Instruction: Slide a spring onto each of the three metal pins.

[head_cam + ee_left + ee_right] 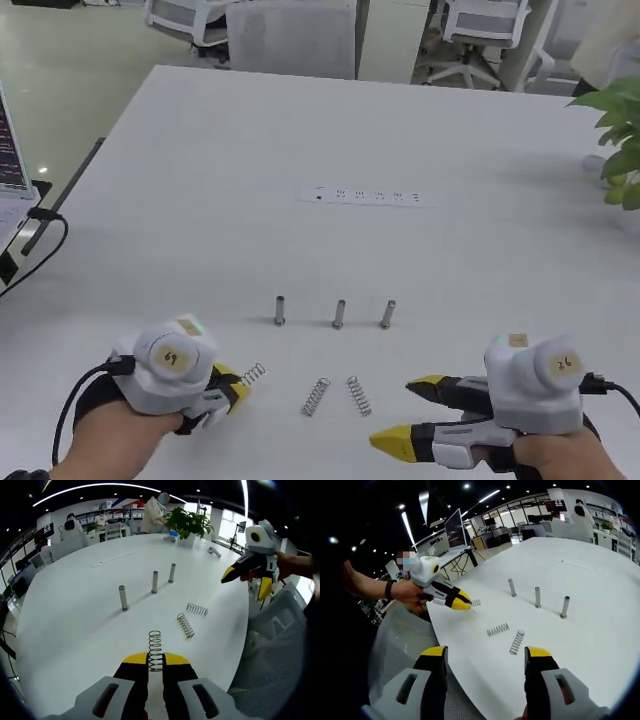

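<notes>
Left gripper view: by the desk's (pixel 65 645) near edge, the left gripper (pixel 155 659) has its jaws closed on one end of a spring (pixel 155 642), and the coil projects forward. The right gripper (pixel 408 412) is wide open and holds nothing. Loose springs (pixel 316 396) lie between the two. Farther in, three pins (pixel 339 314) stand upright and bare. Recommendation: align the coil's axis with the end pin (pixel 122 597), lower it squarely, and grip lightly.

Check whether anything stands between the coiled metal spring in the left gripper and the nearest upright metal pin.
Nothing visible does. Only bare white table separates the coiled metal spring, pinched by the left gripper, from the nearest upright metal pin; the two loose springs lie aside.
</notes>
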{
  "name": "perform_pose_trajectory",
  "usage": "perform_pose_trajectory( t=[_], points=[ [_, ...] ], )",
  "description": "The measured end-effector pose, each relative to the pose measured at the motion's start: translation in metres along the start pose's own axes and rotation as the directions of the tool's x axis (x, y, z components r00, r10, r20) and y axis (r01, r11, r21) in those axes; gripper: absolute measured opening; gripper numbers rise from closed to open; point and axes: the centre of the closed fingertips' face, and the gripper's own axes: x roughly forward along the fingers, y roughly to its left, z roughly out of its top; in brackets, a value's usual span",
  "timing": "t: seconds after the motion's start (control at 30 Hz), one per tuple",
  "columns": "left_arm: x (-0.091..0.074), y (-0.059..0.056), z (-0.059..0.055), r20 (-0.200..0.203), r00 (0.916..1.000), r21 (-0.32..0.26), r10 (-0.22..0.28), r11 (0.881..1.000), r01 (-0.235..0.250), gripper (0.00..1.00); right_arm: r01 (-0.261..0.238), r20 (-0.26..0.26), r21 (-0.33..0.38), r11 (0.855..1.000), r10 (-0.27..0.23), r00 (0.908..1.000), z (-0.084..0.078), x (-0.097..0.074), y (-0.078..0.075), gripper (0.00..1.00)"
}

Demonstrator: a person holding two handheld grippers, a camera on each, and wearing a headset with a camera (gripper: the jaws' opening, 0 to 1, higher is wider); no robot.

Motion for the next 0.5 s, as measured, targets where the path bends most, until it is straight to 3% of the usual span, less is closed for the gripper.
perform_pose_trajectory(
  t=[0.23,0.5],
  points=[
    [-0.008,-0.019,0.003,0.01,0.9996,0.026,-0.027,0.999,0.027,0.02,-0.051,-0.017,-0.026,0.998,0.051,0.9986,0.002,0.01,0.011,0.59],
    [-0.013,-0.044,0.014,0.039,0.9961,0.069,-0.079,0.995,0.076,0.02,-0.094,-0.009,-0.039,0.995,0.093,0.9956,0.008,0.016,0.019,0.55]
  ],
)
